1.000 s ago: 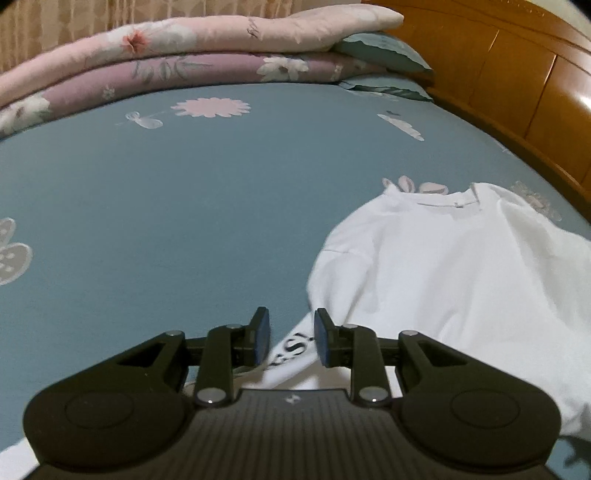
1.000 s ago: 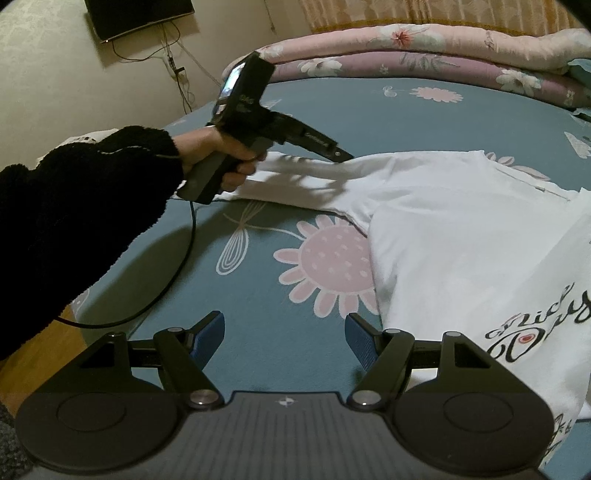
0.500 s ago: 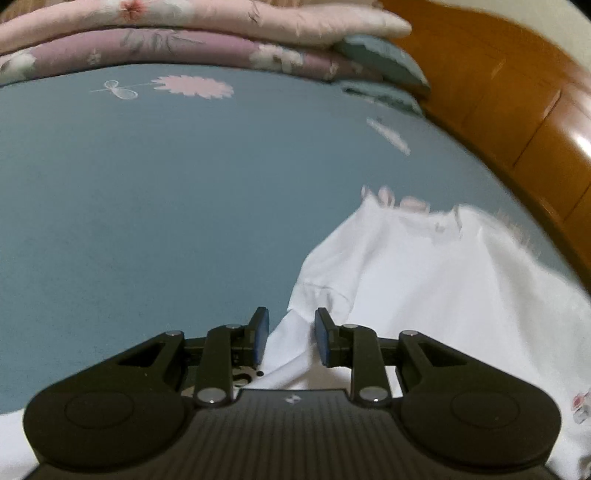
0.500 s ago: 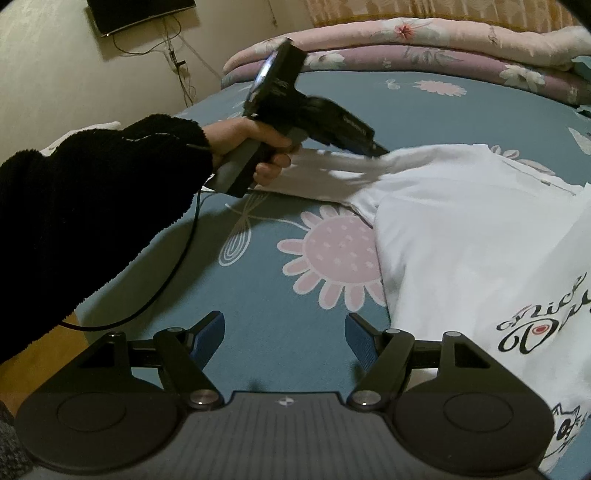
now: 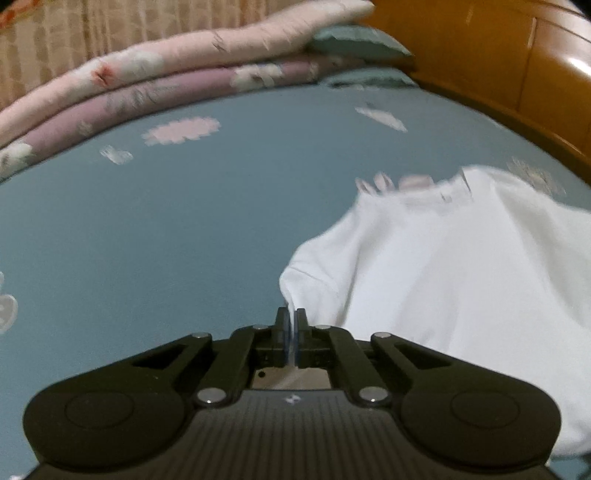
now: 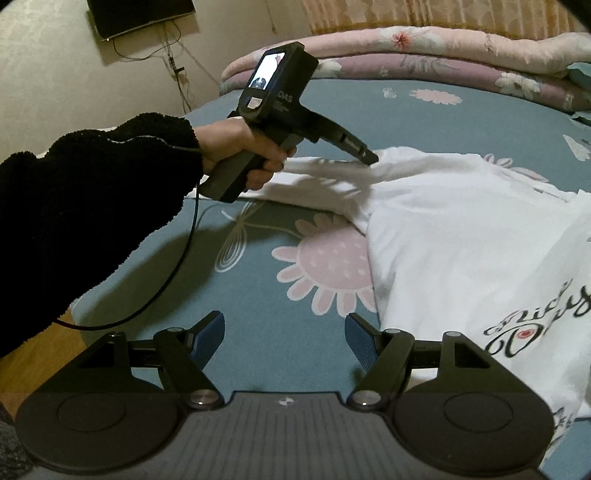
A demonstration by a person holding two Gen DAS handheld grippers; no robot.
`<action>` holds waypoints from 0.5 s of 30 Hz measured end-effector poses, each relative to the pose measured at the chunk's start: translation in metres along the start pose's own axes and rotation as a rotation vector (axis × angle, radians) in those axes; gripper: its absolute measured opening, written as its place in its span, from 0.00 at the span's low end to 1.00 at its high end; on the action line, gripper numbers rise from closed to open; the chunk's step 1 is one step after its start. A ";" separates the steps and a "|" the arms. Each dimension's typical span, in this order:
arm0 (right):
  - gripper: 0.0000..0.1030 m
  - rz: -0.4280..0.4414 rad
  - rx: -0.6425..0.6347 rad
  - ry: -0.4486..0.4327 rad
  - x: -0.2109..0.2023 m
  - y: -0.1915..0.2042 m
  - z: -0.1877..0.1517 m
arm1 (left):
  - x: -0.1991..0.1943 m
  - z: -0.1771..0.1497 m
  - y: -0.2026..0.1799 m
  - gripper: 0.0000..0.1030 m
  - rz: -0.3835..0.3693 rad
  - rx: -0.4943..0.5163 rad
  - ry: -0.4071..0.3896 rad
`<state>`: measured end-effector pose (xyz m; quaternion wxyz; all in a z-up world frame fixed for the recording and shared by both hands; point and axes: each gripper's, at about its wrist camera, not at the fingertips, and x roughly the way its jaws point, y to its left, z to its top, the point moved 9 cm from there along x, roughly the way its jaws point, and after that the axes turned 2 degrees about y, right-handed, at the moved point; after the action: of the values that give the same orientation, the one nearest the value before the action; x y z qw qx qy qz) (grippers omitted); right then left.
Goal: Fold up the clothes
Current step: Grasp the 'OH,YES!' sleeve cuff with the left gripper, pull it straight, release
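A white T-shirt [image 6: 461, 236] lay spread on the blue flowered bedsheet [image 6: 280, 206], its printed front showing at the right of the right wrist view. The left gripper [image 5: 291, 325] was clenched on the sleeve [image 5: 306, 284], a thin edge of white cloth pinched between its pads. A hand [image 6: 240, 151] in a black fleecy sleeve [image 6: 92, 192] gripped its handle. The right gripper [image 6: 284, 332] hung released above the sheet, just beside the shirt's edge, holding nothing.

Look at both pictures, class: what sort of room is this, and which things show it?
Most likely a bedroom: a bed with a teal flowered sheet, folded quilts stacked at its far edge, a wooden headboard, and a wall-mounted screen.
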<state>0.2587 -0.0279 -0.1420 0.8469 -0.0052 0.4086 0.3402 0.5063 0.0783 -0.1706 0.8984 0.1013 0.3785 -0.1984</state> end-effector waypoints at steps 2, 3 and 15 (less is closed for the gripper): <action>0.74 -0.005 0.003 -0.008 -0.001 -0.002 0.002 | 0.003 0.008 0.006 0.00 0.021 -0.007 -0.005; 0.74 -0.009 0.004 -0.011 -0.002 -0.003 0.003 | 0.006 0.011 0.008 0.00 0.036 -0.004 -0.002; 0.74 -0.041 0.044 -0.039 -0.011 -0.020 0.002 | 0.045 0.013 0.027 0.06 0.135 -0.058 0.039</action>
<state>0.2672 -0.0494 -0.1381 0.8616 0.0115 0.3990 0.3137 0.5547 0.0853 -0.1926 0.9047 0.1043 0.3940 -0.1241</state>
